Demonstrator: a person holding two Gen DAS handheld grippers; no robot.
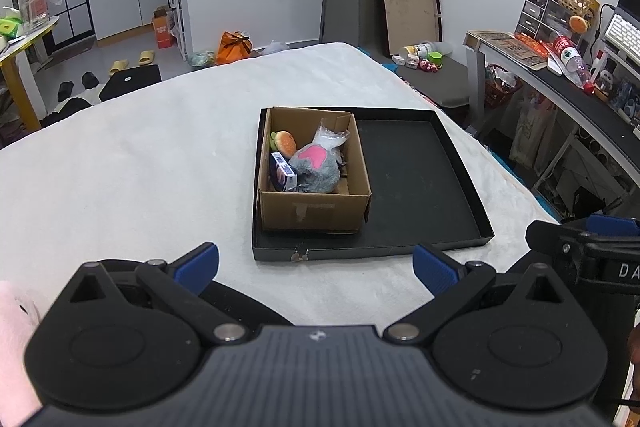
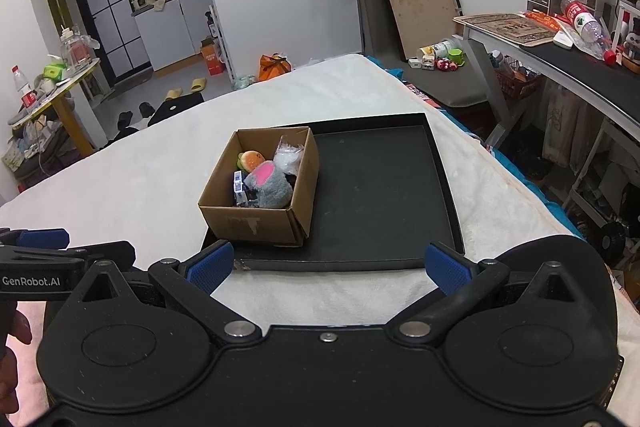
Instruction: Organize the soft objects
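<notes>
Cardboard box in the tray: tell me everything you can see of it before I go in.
The cardboard box is plain brown corrugated card, open-topped, with a pale tape scar on its near face. It stands upright in the left part of the black tray, which lies on the white blanket. Inside lie a grey plush toy with a pink patch, a burger plush, a small blue-and-white carton and a crumpled clear plastic bag. Neither hand-held gripper touches it.

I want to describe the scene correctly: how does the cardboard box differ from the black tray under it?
The cardboard box is brown and tall-walled; the black tray is wide and shallow. The box holds plush toys and packets; the tray's right part is bare. Both are open-topped and rectangular.
</notes>
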